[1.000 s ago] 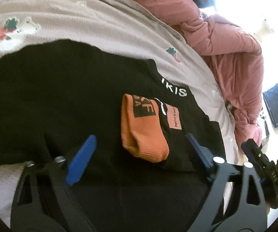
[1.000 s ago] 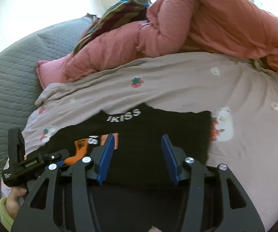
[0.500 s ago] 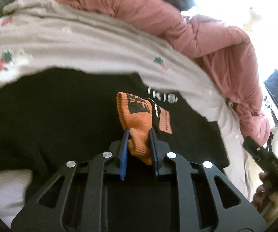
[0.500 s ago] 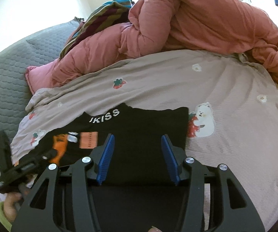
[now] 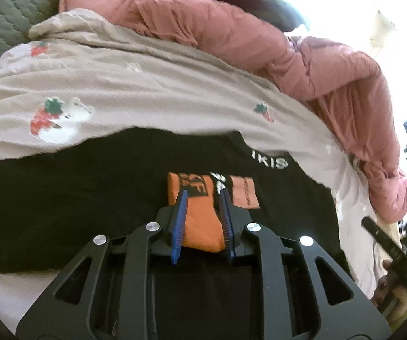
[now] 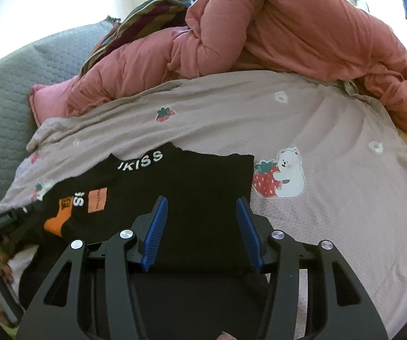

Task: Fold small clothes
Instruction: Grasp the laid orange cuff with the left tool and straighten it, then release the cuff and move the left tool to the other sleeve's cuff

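Both tongs are over a black garment (image 6: 203, 181) that lies flat on a beige bedsheet (image 6: 330, 147) with strawberry and bear prints. Left tongs (image 5: 202, 195) have their blue pads pressed on an orange sock (image 5: 202, 226); the jaws are opening a little, yet the sock is between them and held. The sock's near end is hidden behind the black frame of the tongs, and the letters on its black patch are too blurred to read. Right tongs (image 6: 202, 206) stand half open with nothing between the pads; only the black cloth shows under them. White letters near the collar are partly cut off by a fold. A pink quilt (image 6: 288, 28) is heaped beyond the sheet. At the frame edge a hand (image 5: 393, 291) is only partly seen.
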### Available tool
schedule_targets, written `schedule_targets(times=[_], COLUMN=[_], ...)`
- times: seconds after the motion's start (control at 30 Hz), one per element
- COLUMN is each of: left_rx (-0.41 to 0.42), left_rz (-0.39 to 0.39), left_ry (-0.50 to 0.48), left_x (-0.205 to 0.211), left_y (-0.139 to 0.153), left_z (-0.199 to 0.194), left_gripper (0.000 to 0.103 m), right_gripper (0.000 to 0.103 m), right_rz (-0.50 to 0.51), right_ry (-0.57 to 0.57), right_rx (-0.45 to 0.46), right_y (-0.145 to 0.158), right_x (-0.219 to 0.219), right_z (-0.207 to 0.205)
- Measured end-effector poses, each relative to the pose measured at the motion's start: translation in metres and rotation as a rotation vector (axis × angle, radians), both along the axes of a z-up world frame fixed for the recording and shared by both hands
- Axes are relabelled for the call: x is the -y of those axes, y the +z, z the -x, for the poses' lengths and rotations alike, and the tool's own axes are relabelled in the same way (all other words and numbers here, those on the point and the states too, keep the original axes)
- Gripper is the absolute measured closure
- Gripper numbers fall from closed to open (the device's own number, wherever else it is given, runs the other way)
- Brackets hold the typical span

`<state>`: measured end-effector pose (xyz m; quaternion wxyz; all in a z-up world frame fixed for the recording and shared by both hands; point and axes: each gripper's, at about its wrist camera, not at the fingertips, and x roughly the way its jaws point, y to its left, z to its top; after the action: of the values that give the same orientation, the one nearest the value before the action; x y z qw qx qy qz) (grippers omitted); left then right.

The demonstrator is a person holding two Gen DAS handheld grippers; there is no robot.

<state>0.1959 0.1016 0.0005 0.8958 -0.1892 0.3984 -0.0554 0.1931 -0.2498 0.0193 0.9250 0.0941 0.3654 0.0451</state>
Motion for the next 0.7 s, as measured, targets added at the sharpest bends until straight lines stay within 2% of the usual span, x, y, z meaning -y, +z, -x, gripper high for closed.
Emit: schedule_targets(times=[0.13,0.33,0.47,0.57,0.7], left_rx=[-0.008,-0.055,-0.125,-0.162,-0.161], left_rz=[-0.047,-0.150,-0.205,-0.211,-0.202], left_ry=[0.006,-0.118,-0.116,-0.117,-0.117], left_x=[0.002,0.039,0.046,0.045,0.042], left_y=[0.000,-0.016,-0.039,-0.053,-0.053], left_z=[-0.002,-0.006,-0.013,-0.017,-0.015], left_gripper=[0.078,0.075,0.073,0.071,0.070], right_gripper=[0.046,0.046,0.046,0.046,0.045], right_rz=[0.049,0.127,0.128,0.125,0.129], right_ry=[0.038,0.109,0.136,0.148,0.166], right_rx=[-0.010,-0.030,-0.050,-0.061,-0.069], right_y=[-0.005,-0.014,-0.021,-0.023,-0.026], right_x=[-0.014,-0.040,-0.049,-0.055,-0.060], right_z=[-0.003,-0.006,-0.009,-0.013,-0.017])
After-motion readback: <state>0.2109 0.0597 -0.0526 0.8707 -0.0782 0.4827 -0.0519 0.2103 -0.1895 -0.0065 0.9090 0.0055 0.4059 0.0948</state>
